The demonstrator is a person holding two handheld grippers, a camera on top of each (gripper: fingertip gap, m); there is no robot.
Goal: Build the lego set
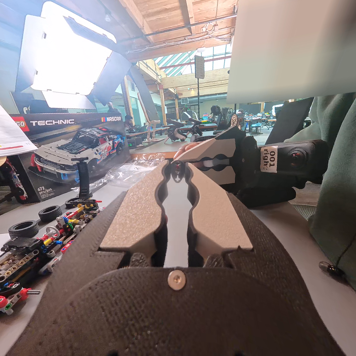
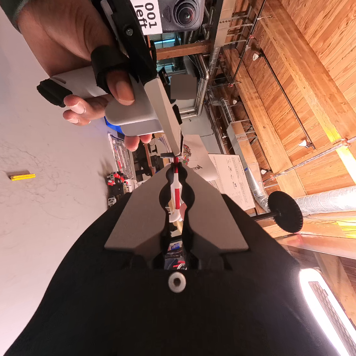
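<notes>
My left gripper (image 1: 177,167) is shut on a small dark grey flat beam (image 1: 178,176) with a cross hole, held upright at its fingertips. In the right wrist view it reaches in from above (image 2: 178,153), and the beam (image 2: 166,155) shows edge-on. My right gripper (image 2: 175,166) is shut on a thin red axle (image 2: 176,173) that carries a white sleeve (image 2: 176,185). The axle's tip meets the grey beam, and its red end shows in the beam's upper hole. In the left wrist view the right gripper (image 1: 179,159) comes in from the right, tips against the beam.
A building-set box (image 1: 77,146) stands at the left, with two loose black tyres (image 1: 50,212) and a partly built chassis (image 1: 57,231) on the grey table (image 1: 269,221). Clear plastic bags (image 1: 131,173) lie behind the fingertips. A yellow piece (image 2: 23,176), instruction sheets (image 2: 231,183) and a black gear (image 2: 285,216) show too. My two grippers' fingertips are within a few centimetres of each other.
</notes>
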